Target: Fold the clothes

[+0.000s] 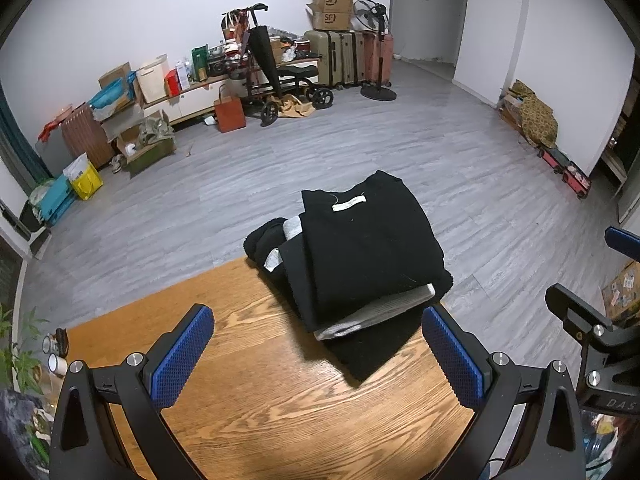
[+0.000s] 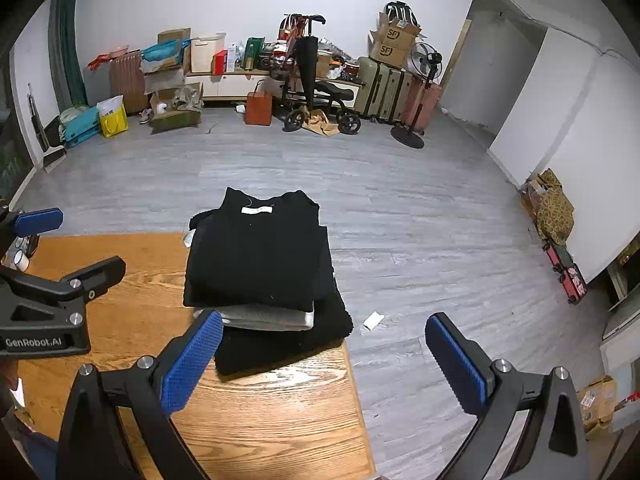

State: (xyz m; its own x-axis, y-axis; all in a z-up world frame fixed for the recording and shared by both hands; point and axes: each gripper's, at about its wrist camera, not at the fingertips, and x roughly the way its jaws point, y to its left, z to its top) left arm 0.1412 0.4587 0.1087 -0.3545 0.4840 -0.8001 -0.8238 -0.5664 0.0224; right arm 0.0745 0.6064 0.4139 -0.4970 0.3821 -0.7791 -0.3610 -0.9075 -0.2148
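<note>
Room: grey plank floor (image 2: 400, 208) and white walls; the far wall is lined with cardboard boxes, suitcases, a black standing fan (image 2: 426, 60) and a black knee scooter (image 2: 320, 96).
Table: warm-brown wooden table with visible grain (image 1: 260, 400); everything below is placed against it.
Clothes stack: a pile of folded garments sits at the table's far corner, its far and right edges hanging past the table over the floor.
Top garment: folded black knit top (image 2: 256, 256), white neck label facing up, lying flat on the pile.
Middle garment: folded grey garment (image 2: 264, 318), only its near edge showing under the black top.
Bottom garment: thick black fleecy garment (image 2: 280, 344), resting directly on the table.
Left gripper (image 1: 318, 352): black frame with blue textured pads, jaws spread wide and holding nothing, above the table's near part, just short of the pile.
Right gripper (image 2: 324, 348): same build, jaws wide apart and empty, at the table's right edge; one pad is near the pile's near corner, the other out over the floor.
Scrap: small white paper scrap (image 2: 373, 319) on the floor beside the table's right edge.
</note>
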